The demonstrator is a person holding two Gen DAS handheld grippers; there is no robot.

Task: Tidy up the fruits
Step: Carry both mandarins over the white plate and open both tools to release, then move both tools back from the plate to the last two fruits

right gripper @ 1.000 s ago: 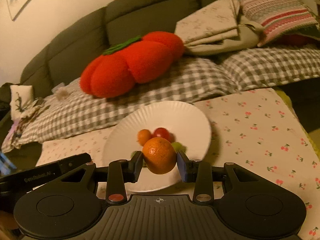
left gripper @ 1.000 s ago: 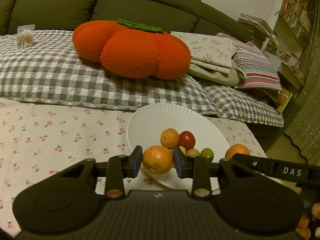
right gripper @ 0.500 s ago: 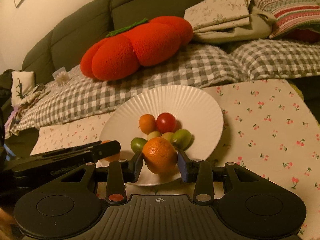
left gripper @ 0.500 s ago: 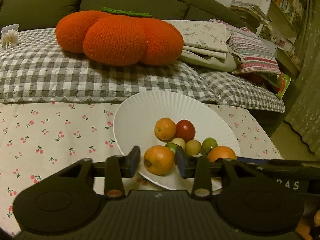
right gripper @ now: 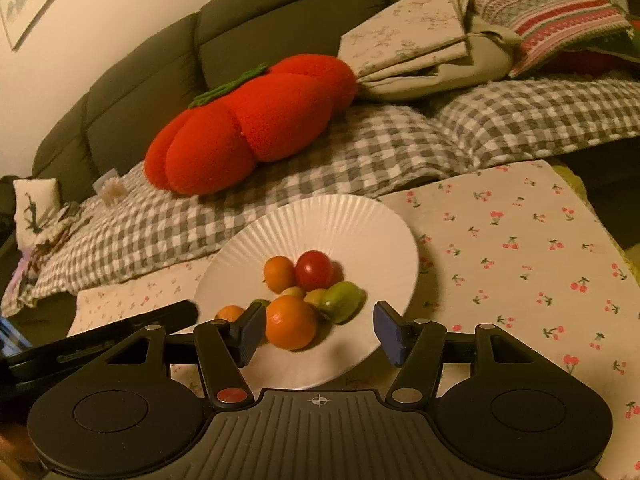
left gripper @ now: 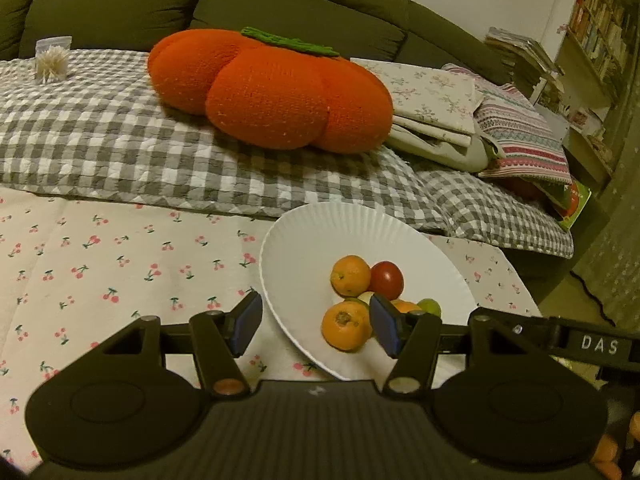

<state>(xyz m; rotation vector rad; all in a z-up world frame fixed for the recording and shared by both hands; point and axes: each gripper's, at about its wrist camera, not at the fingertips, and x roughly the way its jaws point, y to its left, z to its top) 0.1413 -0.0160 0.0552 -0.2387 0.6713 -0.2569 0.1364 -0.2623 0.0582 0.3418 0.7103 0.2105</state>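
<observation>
2 hand-held grippers, left [left gripper: 316,330] and right [right gripper: 320,334], hover level over the plate [right gripper: 360,216], both spread wide, oranges [right gripper: 291,322] released.

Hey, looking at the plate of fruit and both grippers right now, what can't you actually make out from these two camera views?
- Small pale fruits mid-pile on the plate: right wrist view, mostly hidden behind the big orange; kind unclear.
- Orange at the plate's left: right wrist view, half hidden by the left gripper's arm.
- Orange objects at bottom right: left wrist view, cut off by the edge.
- Both the left gripper and the right gripper are open.
</observation>
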